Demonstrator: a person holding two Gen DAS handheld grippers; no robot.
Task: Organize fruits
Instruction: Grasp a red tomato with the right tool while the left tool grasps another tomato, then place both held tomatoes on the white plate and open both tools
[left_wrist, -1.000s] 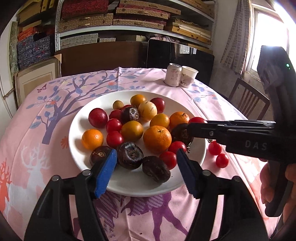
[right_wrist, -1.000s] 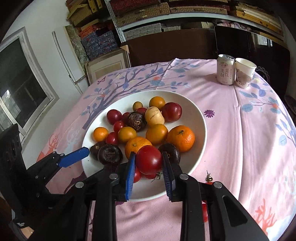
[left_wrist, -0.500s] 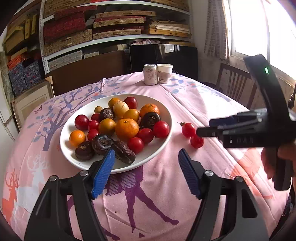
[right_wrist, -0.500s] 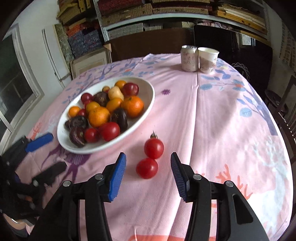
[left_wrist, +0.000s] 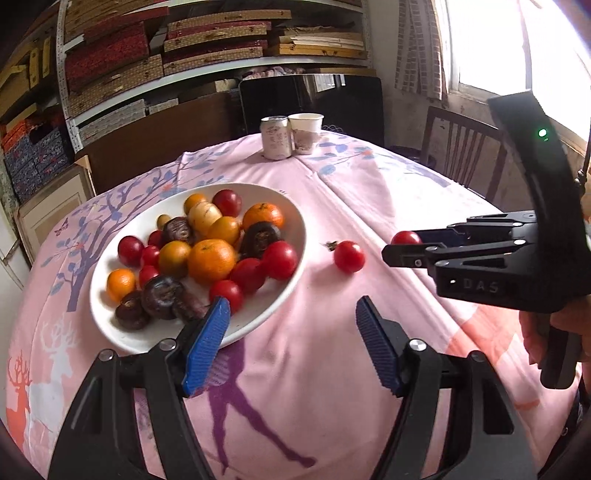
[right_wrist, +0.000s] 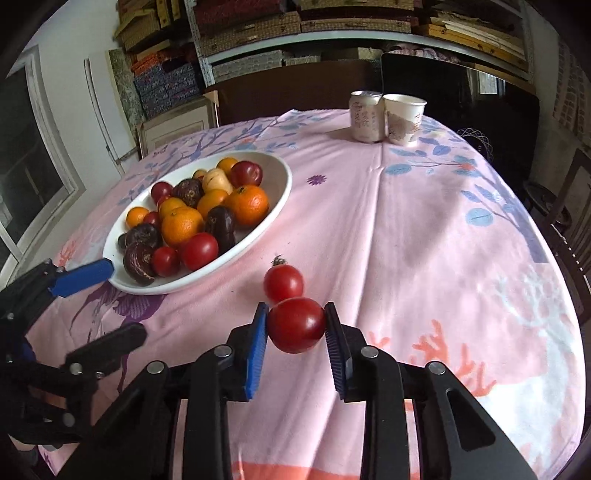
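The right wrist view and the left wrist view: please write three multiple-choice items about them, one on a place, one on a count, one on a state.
1. Where do the can and the paper cup stand?
A. side by side at the far edge of the table
B. on the plate
C. between the two grippers

2. How many tomatoes are off the plate?
A. none
B. two
C. five

3. What is the state of the right gripper?
A. wide open over the plate
B. shut on a can
C. shut on a tomato

Answers:
1 A, they stand together on the far cloth.
2 B, a held tomato and a loose tomato on the cloth.
3 C, both blue pads press the held tomato.
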